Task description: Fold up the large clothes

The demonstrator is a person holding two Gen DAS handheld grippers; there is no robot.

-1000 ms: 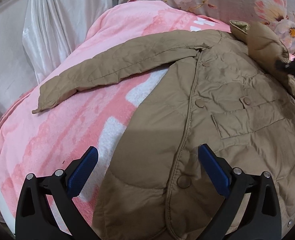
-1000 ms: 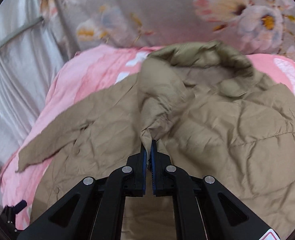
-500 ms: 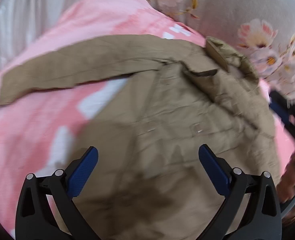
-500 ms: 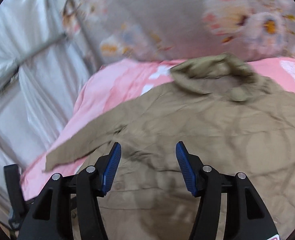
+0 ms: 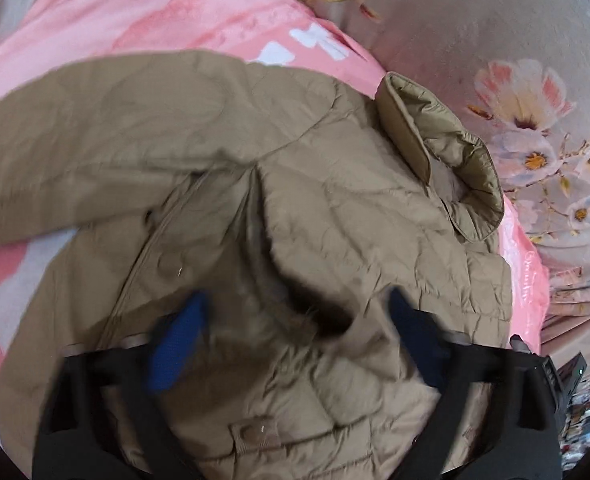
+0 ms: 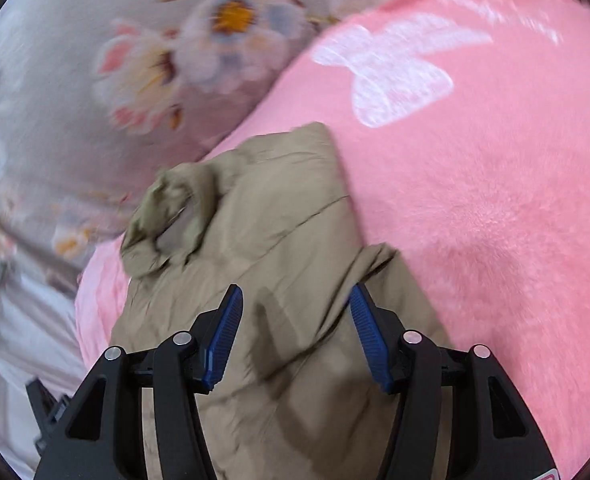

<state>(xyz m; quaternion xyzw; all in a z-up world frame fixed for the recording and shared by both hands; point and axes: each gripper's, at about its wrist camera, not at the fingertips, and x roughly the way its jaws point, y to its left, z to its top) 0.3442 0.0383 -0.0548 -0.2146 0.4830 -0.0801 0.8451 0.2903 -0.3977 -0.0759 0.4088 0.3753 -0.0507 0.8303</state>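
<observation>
Tan jacket (image 5: 335,216) flat on pink blanket (image 5: 175,12), under both claws.
Left gripper (image 5: 295,332) just been closing, right gripper (image 6: 295,332) narrowing too; both half-spread above fabric, gripping nothing.

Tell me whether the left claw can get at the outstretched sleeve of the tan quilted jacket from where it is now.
Probably yes. The tan quilted jacket's sleeve lies flat on the pink fleece blanket, uncovered. The left claw, whose jaws have just been closing, hovers over the jacket body, pinching nothing that I can see.

A pink blanket (image 5: 183,12) covers my bed. The tan coat (image 5: 335,240) lies on it, in the middle of the frame.
</observation>
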